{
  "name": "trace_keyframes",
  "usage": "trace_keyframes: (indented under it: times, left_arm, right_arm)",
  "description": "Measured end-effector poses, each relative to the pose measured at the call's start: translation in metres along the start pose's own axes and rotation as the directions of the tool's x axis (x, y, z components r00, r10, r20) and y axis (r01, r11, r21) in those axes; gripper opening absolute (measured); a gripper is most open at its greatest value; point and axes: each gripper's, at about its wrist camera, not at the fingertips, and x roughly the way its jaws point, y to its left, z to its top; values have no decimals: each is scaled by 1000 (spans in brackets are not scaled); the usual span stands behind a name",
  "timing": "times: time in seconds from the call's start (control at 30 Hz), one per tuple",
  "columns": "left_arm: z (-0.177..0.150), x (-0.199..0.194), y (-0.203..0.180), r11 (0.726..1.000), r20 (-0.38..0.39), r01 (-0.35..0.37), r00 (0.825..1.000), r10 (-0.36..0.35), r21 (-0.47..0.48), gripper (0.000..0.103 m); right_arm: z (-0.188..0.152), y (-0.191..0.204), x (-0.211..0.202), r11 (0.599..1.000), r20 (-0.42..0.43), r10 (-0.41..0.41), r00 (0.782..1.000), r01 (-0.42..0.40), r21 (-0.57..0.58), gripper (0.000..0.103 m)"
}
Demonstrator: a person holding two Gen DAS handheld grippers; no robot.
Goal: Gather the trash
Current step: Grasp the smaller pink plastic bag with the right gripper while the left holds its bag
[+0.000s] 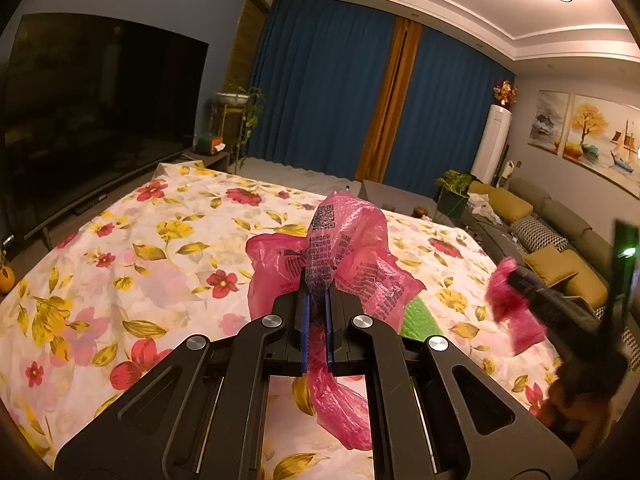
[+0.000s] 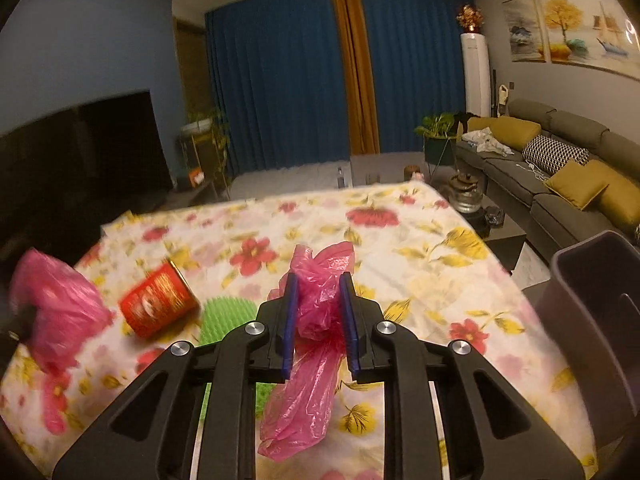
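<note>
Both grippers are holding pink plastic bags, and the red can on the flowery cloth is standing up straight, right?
Not quite. The red can is lying on its side on the flowery cloth, as the right wrist view shows. Both the left gripper and the right gripper do hold pink plastic bags.

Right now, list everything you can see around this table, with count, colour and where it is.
Pink plastic bags: two, pink, one clamped in the left gripper, one between the right gripper's pads.
Can: one, red with gold print, lying on its side on the table's left part in the right wrist view.
Green mat: one, bright green, ridged, on the table beside the can.
Floral tablecloth: one, white with red and yellow flowers, covering the table.
Bin: one, grey, off the table's right edge.
Television: one, black, left wall.
Curtains: blue with an orange strip, back wall.
Sofa: one, olive with yellow cushions, right.
Left gripper: black, blue pads, shut on its bag.
Right gripper: black, blue pads, closed on its bag.
</note>
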Motion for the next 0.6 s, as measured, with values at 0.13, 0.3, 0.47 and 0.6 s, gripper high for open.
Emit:
trace_keyframes:
  times: [0.13,0.3,0.47,0.6]
  left_arm:
    - [0,-1,-2,1000,4,18,1000,-18,9,5]
    - [2,-9,-10,998,18,63,998,-63,25,5]
    - [0,-21,-30,992,20,111,994,-112,54,5]
    - [-7,-35,-56,982,8,167,986,-168,93,5]
  right_arm:
    - [3,-2,-28,1000,39,27,999,-27,3,21]
    - [0,-4,-67,998,71,44,997,-41,-39,21]
    - [-5,-23,-105,997,103,13,995,-5,-75,21]
    - [-8,-44,-133,997,128,-16,992,25,-75,21]
